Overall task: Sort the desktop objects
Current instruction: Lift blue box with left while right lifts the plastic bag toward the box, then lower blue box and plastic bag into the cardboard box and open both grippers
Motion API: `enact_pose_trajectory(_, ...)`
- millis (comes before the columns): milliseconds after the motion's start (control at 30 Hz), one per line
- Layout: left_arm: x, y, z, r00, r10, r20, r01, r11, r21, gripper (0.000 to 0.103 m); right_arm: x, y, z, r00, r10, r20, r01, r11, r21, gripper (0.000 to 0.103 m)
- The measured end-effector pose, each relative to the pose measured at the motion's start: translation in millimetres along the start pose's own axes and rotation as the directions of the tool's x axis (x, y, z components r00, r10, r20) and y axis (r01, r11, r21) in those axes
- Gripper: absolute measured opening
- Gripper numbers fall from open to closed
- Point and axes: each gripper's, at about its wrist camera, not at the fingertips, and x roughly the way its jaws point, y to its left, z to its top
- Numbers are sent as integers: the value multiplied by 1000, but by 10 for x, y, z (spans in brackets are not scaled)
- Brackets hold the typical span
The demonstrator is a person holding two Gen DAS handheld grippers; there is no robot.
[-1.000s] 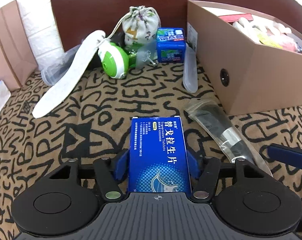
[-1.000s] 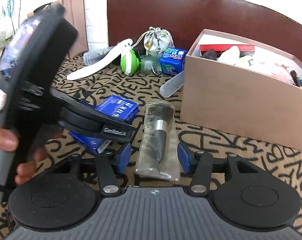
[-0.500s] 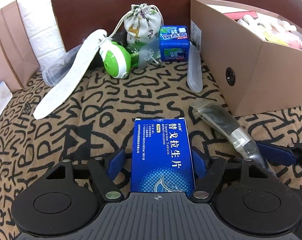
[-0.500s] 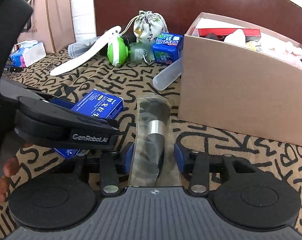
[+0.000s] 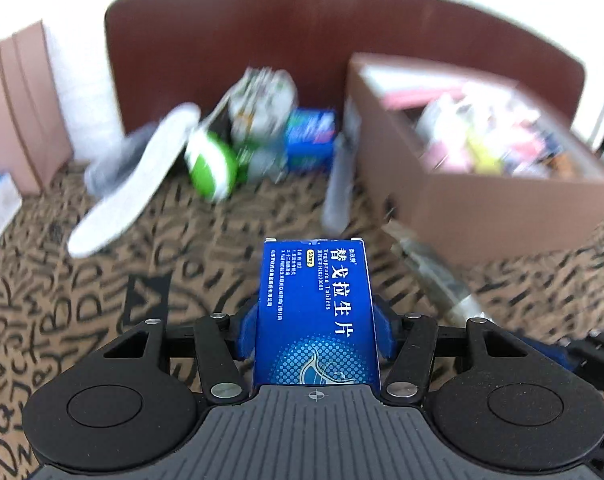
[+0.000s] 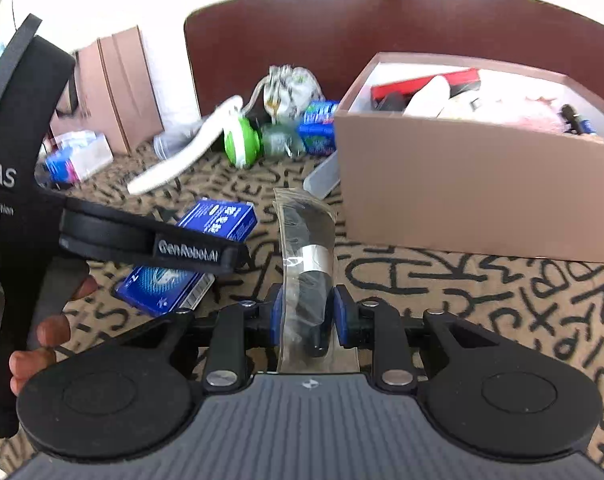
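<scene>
the sorting is judged to be partly done. the cardboard box on the patterned cloth is already loaded with mixed items, though these are too blurred to be named. two more things are now in hand. a blue tablet box is clamped between the blue pads of the left gripper, whose jaws are closing on it; it appears to be lifted clear of the cloth, with its far end pointing toward the cardboard box. a dark brush in a clear sleeve is pinched between the pads of the right gripper, whose jaws are closing as well, the sleeve being visibly squeezed; its far end reaches toward the near wall of the cardboard box, and whether it is fully off the cloth cannot be told. neither thing has yet been dropped in. several things are left near the brown backboard: a white insole, a green and white round item, a printed drawstring pouch, a small blue pack and a clear tube lying just beside the cardboard box. a tissue pack lies at the far left, and whether it belongs to the sorting cannot be told.
</scene>
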Motion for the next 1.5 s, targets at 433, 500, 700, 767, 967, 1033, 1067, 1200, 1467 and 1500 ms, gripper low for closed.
enact_pose_trajectory(433, -317, -696, 799, 985, -104, 138, 98, 994, 49, 58, -562, -477, 576, 974, -71, 214, 65, 997, 38, 18)
enact_pose_trajectory(500, -280, -740, 793, 986, -108, 125, 102, 993, 52, 58, -544, -546, 536, 975, -71, 210, 63, 997, 42, 18)
enact_pose_trajectory(700, -238, -836, 831, 987, -120, 109, 113, 991, 70, 58, -621, -742, 608, 972, -68, 225, 55, 996, 63, 18)
enact_pose_trajectory(767, -262, -856, 871, 986, -123, 116, 115, 991, 74, 58, -699, -754, 690, 968, -64, 241, 55, 997, 45, 18)
enact_pose_trajectory(967, -315, -956, 1066, 980, -146, 134, 135, 987, 88, 58, -904, -848, 1035, 959, -61, 278, 63, 998, 2, 18)
enact_pose_trajectory(1033, -333, -1016, 1166, 976, -165, 141, 153, 984, 95, 58, -954, -885, 1180, 955, -59, 290, 64, 998, -7, 18)
enact_pose_trajectory(1067, -344, -1059, 1214, 974, -168, 148, 154, 983, 102, 58, -970, -904, 1255, 953, -61, 295, 67, 998, -12, 18)
enact_pose_trajectory(1200, -344, -1242, 1415, 966, -177, 186, 156, 980, 125, 58, -950, -997, 1539, 941, -114, 318, 129, 991, -27, 18)
enact_pose_trajectory(1467, 33, -1485, 1652, 970, -170, 175, 150, 981, 122, 58, -613, -1345, 1718, 946, -179, 271, 184, 983, 6, 18)
enact_pose_trajectory(1500, 105, -1500, 1665, 971, -173, 164, 155, 981, 116, 58, -567, -1390, 1717, 947, -182, 264, 185, 983, 14, 18)
